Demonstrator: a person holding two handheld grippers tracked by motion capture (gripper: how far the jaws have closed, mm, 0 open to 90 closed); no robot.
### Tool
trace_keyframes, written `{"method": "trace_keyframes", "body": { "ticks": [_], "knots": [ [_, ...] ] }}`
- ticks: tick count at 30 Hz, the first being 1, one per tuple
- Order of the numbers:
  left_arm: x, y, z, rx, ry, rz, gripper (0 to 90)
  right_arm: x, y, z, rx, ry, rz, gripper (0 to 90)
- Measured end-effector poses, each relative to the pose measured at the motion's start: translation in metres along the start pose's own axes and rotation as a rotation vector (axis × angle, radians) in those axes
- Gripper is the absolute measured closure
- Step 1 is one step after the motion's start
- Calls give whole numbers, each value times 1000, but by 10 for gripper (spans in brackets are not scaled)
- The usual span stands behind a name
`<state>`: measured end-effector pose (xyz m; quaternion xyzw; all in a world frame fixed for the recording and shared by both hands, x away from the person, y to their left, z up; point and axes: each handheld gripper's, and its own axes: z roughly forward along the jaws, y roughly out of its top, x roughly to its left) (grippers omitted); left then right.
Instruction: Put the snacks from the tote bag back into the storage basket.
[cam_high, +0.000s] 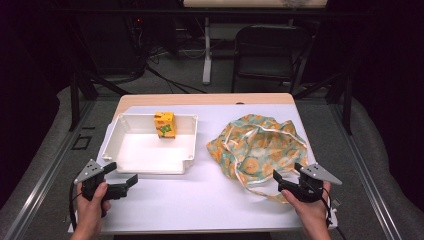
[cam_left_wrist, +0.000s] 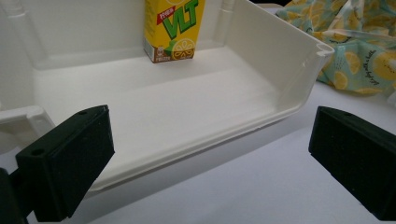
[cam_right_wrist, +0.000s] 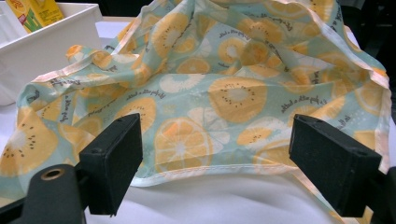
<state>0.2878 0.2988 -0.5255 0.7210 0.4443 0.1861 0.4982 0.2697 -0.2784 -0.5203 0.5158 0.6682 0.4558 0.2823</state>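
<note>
A yellow juice carton (cam_high: 165, 124) (cam_left_wrist: 173, 29) (cam_right_wrist: 38, 11) stands upright at the back of a white plastic tray (cam_high: 186, 165) (cam_left_wrist: 299, 70) (cam_right_wrist: 42, 51). To the tray's right lies a crumpled fabric bag (cam_high: 255, 145) (cam_right_wrist: 219, 88) (cam_left_wrist: 359, 51) printed with citrus slices. My left gripper (cam_high: 121, 175) (cam_left_wrist: 210, 163) is open just in front of the tray's near edge, with nothing between its jaws. My right gripper (cam_high: 287, 174) (cam_right_wrist: 224, 163) is open at the bag's near edge, and the hem lies between its jaws.
The white table top (cam_high: 200, 200) has bare room along the front between my two hands. Beyond the table's far edge stand a black chair (cam_high: 265, 55) and a white table leg (cam_high: 207, 50) on the floor.
</note>
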Motion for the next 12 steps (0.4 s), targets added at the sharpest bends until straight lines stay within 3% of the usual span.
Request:
{"method": "trace_keyframes", "body": {
  "ticks": [12],
  "knots": [
    [-2, -1, 3, 15, -2, 7, 2, 0, -1, 1, 3, 4, -7, 166]
  ]
}}
